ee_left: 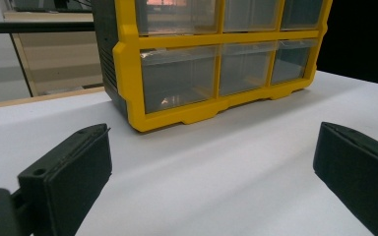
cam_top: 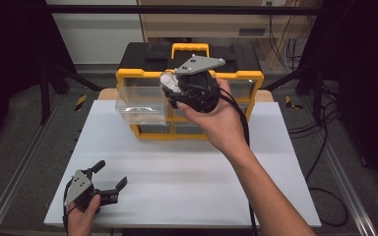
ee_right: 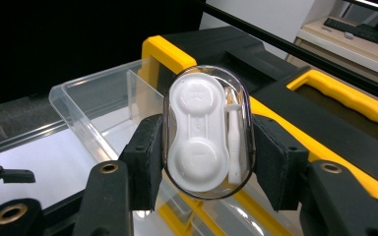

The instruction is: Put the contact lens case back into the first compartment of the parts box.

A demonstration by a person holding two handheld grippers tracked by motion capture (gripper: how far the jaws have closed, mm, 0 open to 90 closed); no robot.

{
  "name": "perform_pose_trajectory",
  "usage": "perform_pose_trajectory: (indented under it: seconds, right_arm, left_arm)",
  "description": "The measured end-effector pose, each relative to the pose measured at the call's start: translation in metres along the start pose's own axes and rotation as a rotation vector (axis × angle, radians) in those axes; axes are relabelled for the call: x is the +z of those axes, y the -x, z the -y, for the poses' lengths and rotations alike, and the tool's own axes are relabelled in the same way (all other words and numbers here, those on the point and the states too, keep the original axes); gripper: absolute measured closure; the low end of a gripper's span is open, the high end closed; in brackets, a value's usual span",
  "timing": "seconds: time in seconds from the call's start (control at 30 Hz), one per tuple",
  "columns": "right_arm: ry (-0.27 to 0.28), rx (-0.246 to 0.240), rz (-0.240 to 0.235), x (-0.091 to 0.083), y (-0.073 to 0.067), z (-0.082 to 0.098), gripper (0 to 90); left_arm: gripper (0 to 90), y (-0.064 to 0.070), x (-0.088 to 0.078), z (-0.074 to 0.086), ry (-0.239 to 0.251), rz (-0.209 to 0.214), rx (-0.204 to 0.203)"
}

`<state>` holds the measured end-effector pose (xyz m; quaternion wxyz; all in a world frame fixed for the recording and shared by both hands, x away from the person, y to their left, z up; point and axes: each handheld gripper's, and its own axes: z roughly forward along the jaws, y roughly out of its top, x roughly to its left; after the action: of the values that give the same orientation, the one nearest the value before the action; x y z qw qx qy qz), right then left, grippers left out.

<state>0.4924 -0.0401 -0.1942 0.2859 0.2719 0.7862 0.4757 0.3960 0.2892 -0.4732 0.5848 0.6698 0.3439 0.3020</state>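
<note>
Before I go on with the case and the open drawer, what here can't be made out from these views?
- Pulled-out clear drawer: high view too glary to show whether anything lies in it; in the right gripper view the contact lens case covers part of it.
- Right gripper: its fingers are behind the hand in the high view.
- Yellow organizer: its top row is cut off by the left gripper view's upper edge.
- Left gripper: open, nothing hidden.

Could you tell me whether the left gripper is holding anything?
No, the left gripper has its jaws wide apart over the bare white table.
</note>
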Motion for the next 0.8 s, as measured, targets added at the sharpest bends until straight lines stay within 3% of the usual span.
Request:
perform_pose_trajectory:
  seconds: [0.8]
  right_arm:
    - [-0.003,-0.014,-0.023,0.016,-0.009,-0.012,49.0]
  left_arm:
    - [1.0,-0.002,0.0,0.0,0.006,-0.005,-0.001]
